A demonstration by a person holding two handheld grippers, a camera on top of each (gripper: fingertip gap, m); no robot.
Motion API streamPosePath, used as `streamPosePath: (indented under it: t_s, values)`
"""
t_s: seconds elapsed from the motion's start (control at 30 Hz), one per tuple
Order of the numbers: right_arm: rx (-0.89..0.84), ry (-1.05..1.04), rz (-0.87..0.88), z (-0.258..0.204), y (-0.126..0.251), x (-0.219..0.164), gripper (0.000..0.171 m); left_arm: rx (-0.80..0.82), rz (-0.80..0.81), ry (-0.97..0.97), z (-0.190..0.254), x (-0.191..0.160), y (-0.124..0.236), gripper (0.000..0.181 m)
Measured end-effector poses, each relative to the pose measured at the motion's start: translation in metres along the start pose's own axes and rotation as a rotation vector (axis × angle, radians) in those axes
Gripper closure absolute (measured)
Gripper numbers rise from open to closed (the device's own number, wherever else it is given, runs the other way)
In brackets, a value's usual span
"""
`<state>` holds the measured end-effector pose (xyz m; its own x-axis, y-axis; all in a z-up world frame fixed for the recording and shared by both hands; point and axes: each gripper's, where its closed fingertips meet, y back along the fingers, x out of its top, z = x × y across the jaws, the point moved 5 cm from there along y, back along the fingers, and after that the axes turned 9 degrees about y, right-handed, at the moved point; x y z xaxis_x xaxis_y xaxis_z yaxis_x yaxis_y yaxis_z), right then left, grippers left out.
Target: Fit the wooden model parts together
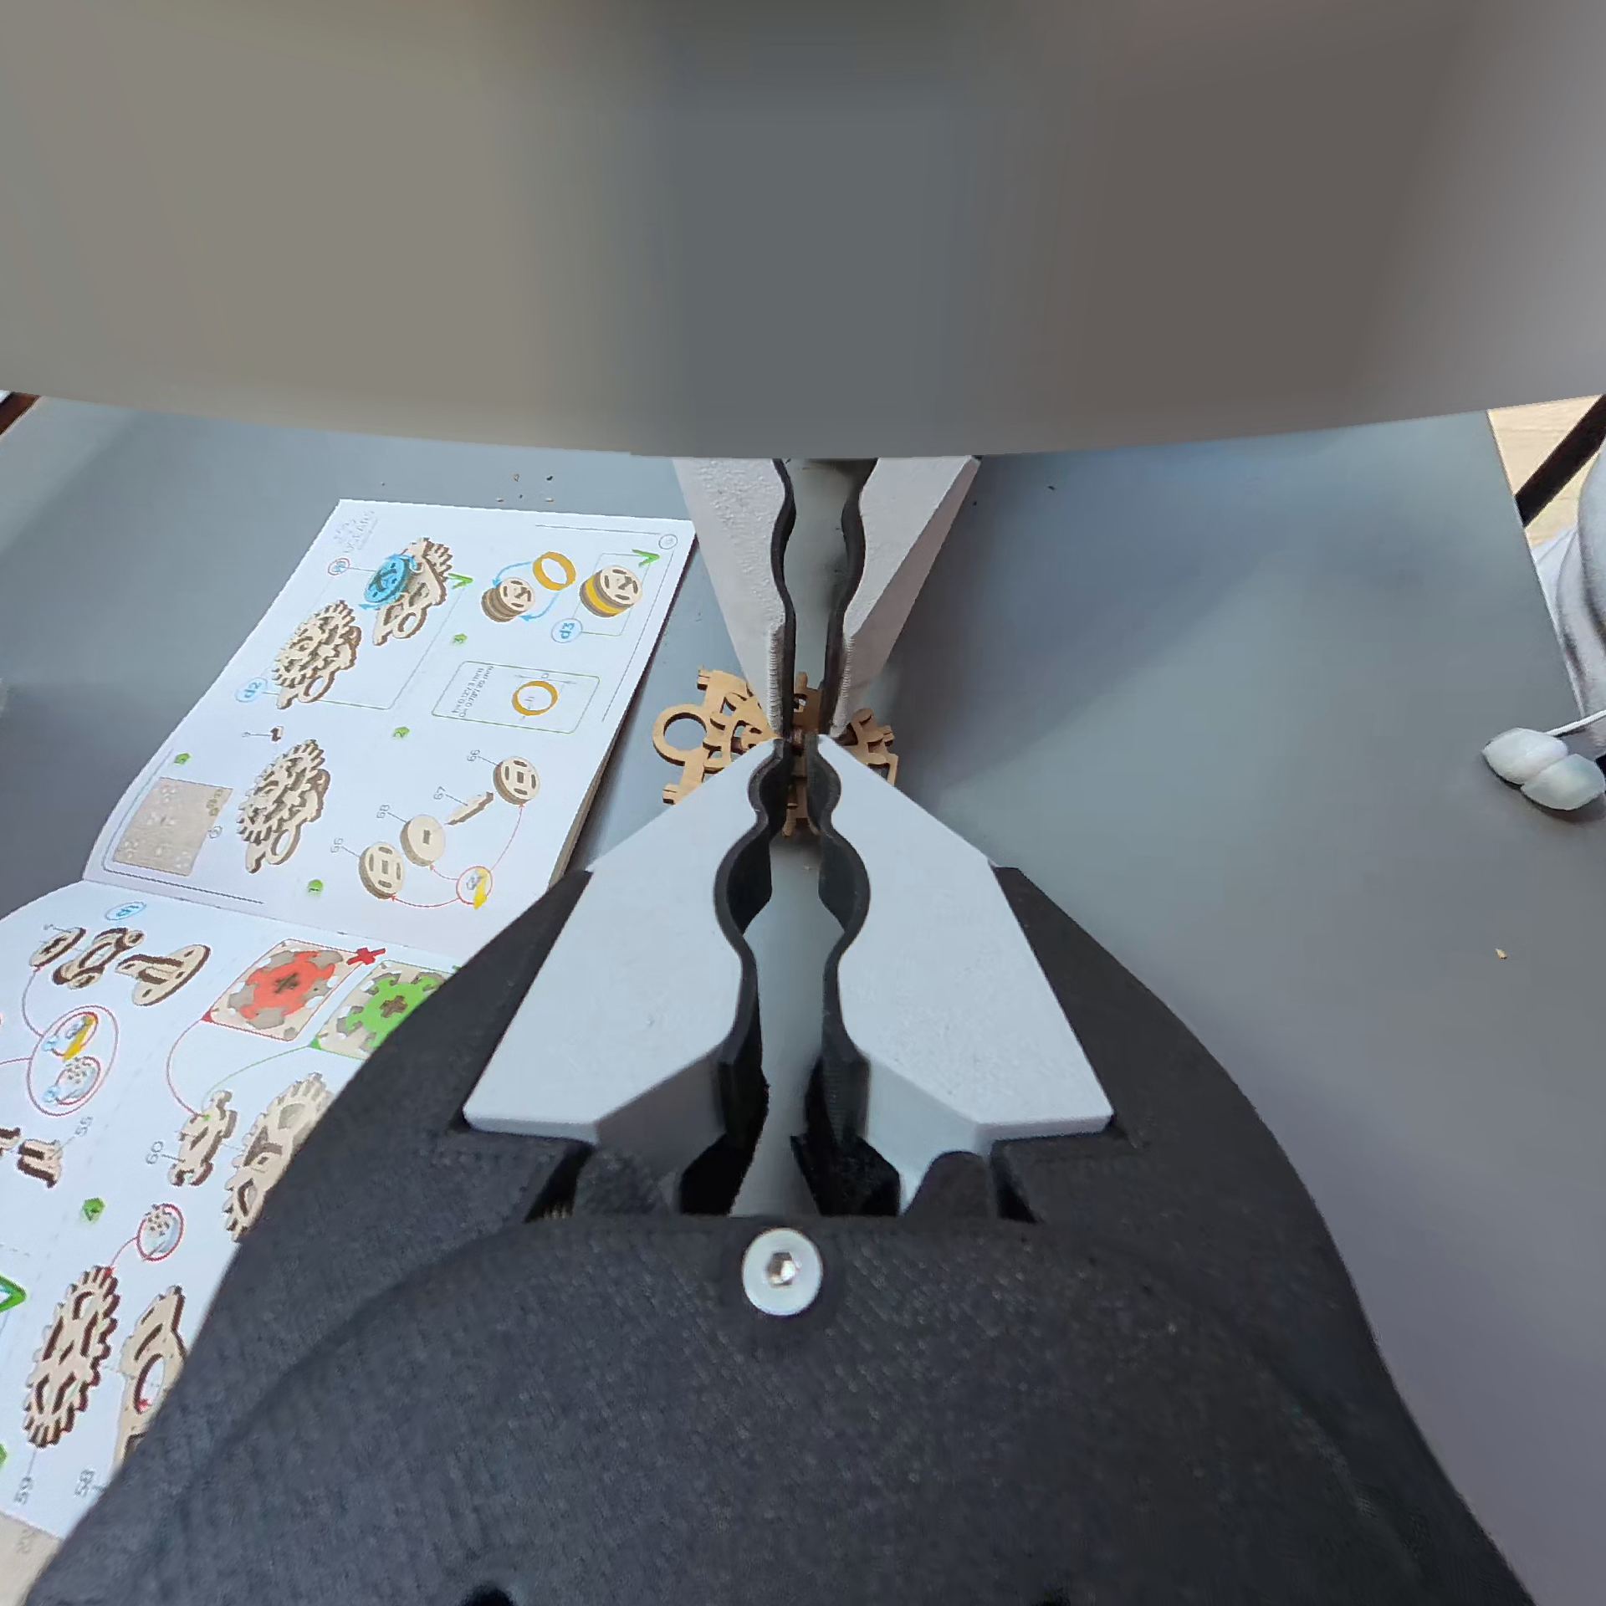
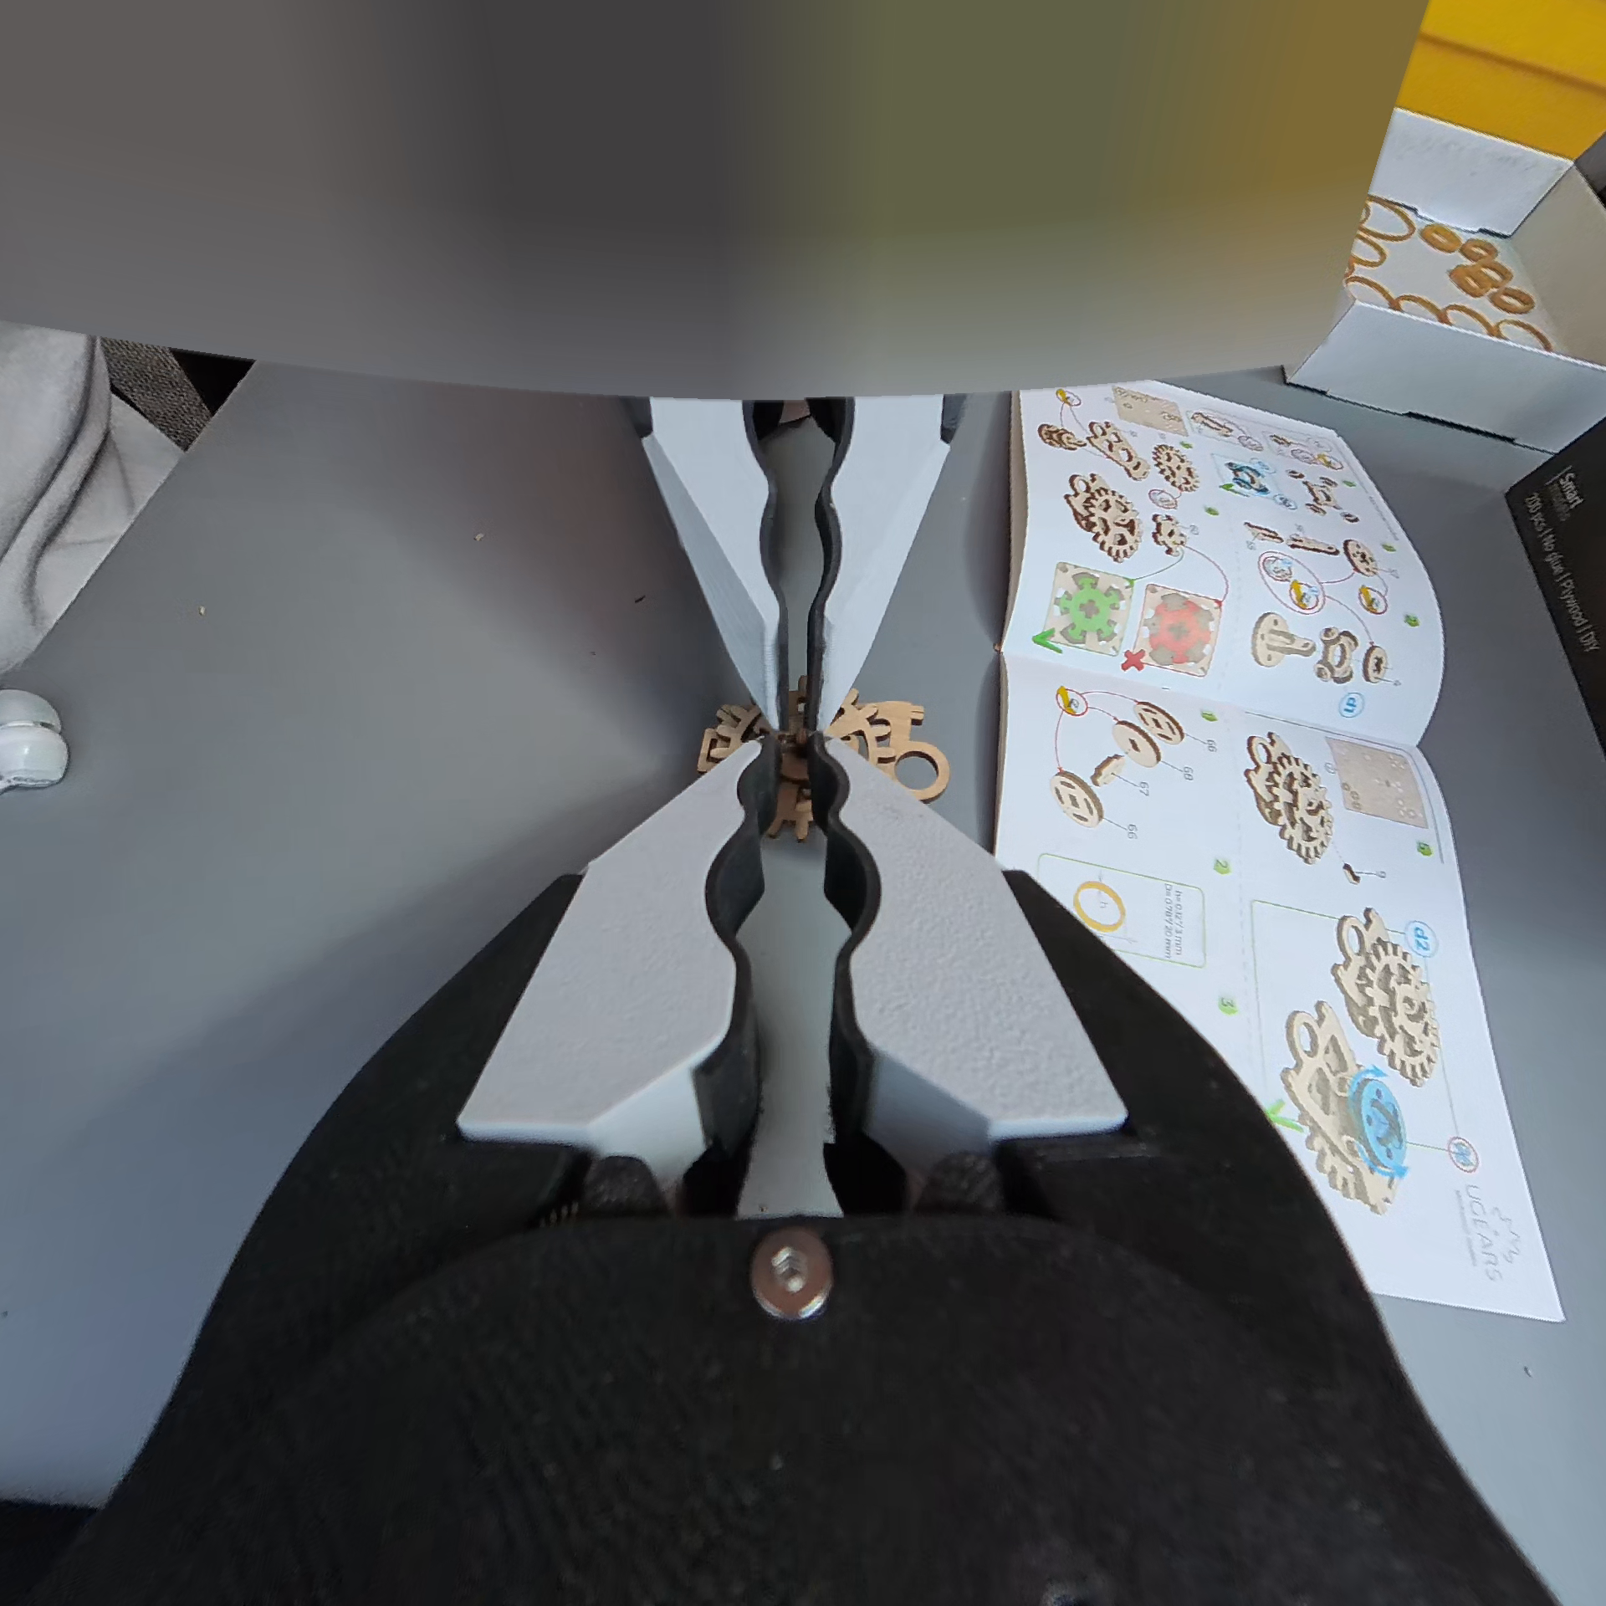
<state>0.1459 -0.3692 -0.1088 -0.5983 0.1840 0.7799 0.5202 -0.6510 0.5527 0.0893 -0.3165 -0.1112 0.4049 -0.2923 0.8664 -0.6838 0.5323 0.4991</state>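
Observation:
A flat wooden gear model with a ring at one end lies on the grey table. It also shows in the right wrist view. My left gripper and my right gripper meet tip to tip over its middle. Each has its jaws pinched nearly together on a small brown wooden piece standing up at the model's centre. The right gripper shows from the far side in the left wrist view, and the left gripper likewise in the right wrist view. The fingers hide the model's middle.
An open instruction booklet lies beside the model and also shows in the right wrist view. A white box of wooden rings and a black box stand beyond it. White rounded objects and a grey cloth lie at the table edge. The tips of both grippers are at nearly the same place.

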Motion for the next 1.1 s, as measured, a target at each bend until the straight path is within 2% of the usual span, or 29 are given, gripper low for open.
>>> streamPosePath:
  t_s: [0.17, 0.4, 0.77, 1.1]
  values:
    - [0.0, -0.005, 0.008, -0.0004, -0.0005, 0.0012, 0.165, 0.017, 0.002, -0.021, 0.0008, -0.0002, -0.0001, 0.179]
    - [-0.001, -0.02, 0.002, -0.0001, -0.0018, 0.0009, 0.163, -0.047, -0.007, 0.033, 0.0021, -0.0013, 0.002, 0.17]
    - [-0.022, -0.043, 0.008, 0.0045, -0.0015, -0.0005, 0.165, 0.056, -0.003, -0.018, 0.0004, -0.0003, -0.0016, 0.171]
    - [-0.029, -0.042, -0.002, 0.0046, -0.0012, -0.0006, 0.165, 0.081, -0.005, -0.011, 0.001, -0.0001, -0.0025, 0.172]
